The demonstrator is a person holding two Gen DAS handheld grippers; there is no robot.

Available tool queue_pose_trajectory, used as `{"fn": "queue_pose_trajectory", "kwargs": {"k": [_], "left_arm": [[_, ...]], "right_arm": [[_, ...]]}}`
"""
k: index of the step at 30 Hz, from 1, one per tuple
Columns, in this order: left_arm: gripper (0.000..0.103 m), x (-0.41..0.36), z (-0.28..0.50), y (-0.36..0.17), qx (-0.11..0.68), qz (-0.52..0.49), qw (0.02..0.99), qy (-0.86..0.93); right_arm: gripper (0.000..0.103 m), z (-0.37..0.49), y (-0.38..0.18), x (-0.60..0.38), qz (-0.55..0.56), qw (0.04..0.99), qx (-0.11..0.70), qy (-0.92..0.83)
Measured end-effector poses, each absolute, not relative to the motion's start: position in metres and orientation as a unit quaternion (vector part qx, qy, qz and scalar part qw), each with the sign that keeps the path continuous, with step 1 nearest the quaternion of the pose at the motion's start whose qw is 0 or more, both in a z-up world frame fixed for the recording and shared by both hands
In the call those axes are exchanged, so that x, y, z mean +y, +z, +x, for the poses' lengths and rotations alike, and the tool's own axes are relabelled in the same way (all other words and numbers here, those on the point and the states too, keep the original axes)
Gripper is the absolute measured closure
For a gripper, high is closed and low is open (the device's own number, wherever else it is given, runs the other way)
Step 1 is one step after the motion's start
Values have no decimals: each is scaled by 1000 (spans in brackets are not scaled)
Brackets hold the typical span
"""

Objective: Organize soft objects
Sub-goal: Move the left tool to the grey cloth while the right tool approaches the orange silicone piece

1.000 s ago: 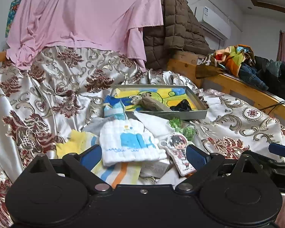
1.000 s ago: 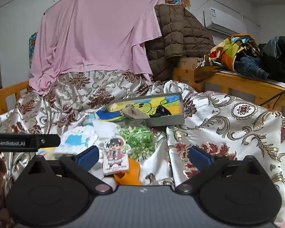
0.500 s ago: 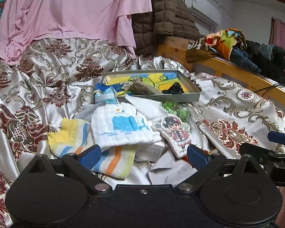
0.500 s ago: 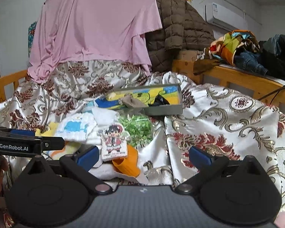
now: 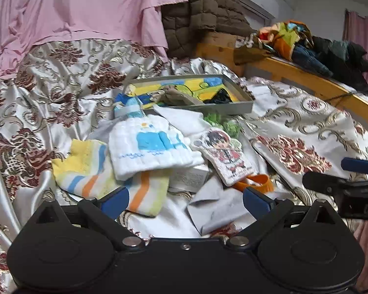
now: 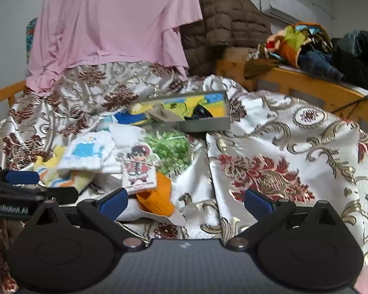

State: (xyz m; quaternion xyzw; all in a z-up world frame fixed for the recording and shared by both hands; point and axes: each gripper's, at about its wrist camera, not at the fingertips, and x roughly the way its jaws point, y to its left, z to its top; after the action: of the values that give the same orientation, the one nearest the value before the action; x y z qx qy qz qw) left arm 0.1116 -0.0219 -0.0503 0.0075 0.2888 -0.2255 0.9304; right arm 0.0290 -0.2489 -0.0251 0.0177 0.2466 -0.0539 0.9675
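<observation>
The left gripper (image 5: 185, 199) and right gripper (image 6: 186, 201) both hover spread wide and empty over a pile of soft things on the bed (image 5: 294, 132): a striped sock (image 5: 85, 169) under a white cloth with a blue print (image 5: 149, 147), a cartoon-figure piece (image 5: 227, 156) and green fluff (image 6: 171, 149). This looks like the approach; next, one gripper must lower onto a single item. Behind the pile, the grey tray (image 5: 243, 106) already holds a tan cloth (image 5: 176, 95) and something black (image 5: 218, 99).

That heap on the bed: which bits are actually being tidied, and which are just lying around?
For the job: white cloth, striped sock, green fluffy piece, tray.

Just lying about: pink sheet, brown jacket, clothes pile, air conditioner.
</observation>
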Motion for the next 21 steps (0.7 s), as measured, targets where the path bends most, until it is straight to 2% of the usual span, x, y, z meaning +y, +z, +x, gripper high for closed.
{"fn": "queue_pose_trajectory", "kwargs": {"k": [10,21], "left_arm": [[4,-37,113,-67,299,29,913,-276],[4,-42,129,-79,328,-8,896,-300]], "right_arm": [[0,60,-40,-266,64,939,328,-80],[0,75,-42,-274,84,933,346,-55]]}}
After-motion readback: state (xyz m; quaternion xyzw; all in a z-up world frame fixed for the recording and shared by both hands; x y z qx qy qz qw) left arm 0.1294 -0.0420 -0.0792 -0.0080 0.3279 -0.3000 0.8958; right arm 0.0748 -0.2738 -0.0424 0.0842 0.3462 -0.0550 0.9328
